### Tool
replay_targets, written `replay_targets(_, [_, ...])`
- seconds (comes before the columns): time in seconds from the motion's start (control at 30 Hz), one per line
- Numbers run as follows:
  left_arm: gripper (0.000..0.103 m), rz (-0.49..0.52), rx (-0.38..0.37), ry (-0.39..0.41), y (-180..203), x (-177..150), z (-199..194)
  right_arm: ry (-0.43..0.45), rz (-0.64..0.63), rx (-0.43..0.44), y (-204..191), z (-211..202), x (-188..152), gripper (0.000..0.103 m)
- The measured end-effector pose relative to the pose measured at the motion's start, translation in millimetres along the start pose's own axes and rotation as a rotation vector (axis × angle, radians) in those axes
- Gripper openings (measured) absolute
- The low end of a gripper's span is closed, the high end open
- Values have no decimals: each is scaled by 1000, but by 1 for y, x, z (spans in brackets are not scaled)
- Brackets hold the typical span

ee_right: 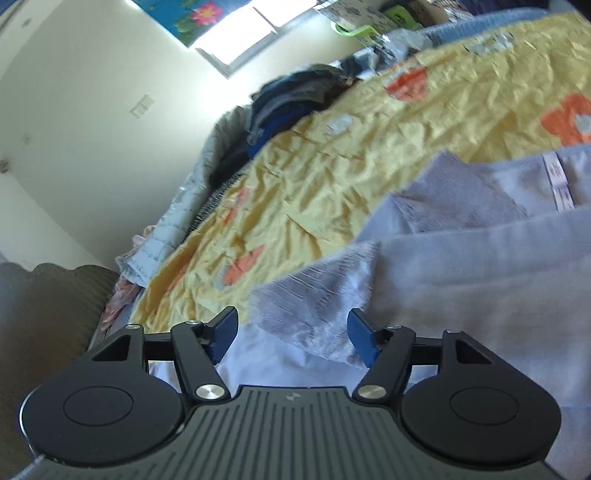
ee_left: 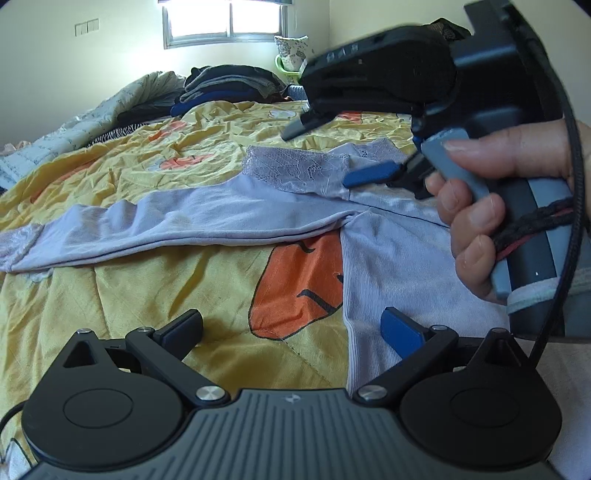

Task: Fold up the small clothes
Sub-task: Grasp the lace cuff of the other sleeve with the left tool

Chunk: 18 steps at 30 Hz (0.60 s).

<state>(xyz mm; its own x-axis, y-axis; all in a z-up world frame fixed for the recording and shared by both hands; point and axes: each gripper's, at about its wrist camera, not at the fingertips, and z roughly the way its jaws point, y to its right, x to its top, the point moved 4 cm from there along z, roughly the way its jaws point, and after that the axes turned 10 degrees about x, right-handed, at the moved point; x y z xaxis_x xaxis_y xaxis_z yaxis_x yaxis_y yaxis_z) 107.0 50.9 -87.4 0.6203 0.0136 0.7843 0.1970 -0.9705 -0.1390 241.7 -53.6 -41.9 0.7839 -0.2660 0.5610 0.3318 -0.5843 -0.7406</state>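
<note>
Now your bed (ee_left: 122, 280) fills most of both views, and its yellow quilt (ee_left: 155, 295) with orange patches is wrinkled all over. At the far end of the bed, under the bright window (ee_left: 225, 18), sits a pile of dark folded clothes (ee_left: 229, 83).

Your light purple top (ee_left: 236, 214) lies flat on the quilt. One long sleeve (ee_left: 122, 229) stretches out to the left side of the left view, and its lace part (ee_left: 291, 166) lies near the middle. In the right view the top (ee_right: 480, 266) is right in front of the camera, with a small white tag (ee_right: 559, 181) showing near the edge of the picture.

Your left hand-held gripper (ee_left: 295, 328) has its fingers spread wide apart. It holds nothing. One finger (ee_left: 186, 328) is over the quilt and the other is over the body of the top.

Your right hand-held gripper (ee_right: 293, 338) is spread apart too, and a shiny fold of the top lies between its fingers. They are not squeezing it. In the left view you can see this gripper (ee_left: 321, 155) from the side, tilted down over the lace, with your right hand (ee_left: 491, 192) wrapped around its handle.
</note>
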Motion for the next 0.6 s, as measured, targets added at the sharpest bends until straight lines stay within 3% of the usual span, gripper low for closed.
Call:
replay_targets(0.17, [103, -26, 32, 27, -14, 6, -8, 6, 6, -5, 5, -9, -2, 66])
replay_targets(0.33, [103, -124, 107, 10, -55, 22, -2, 40, -58, 9, -9, -33, -5, 66])
replay_targets(0.43, [103, -244, 135, -15, -91, 30, 5, 60, -82, 13, -15, -48, -10, 66])
replay_targets(0.6, [103, -516, 57, -60, -153, 29, 16, 87, -72, 37, -18, -69, -23, 67])
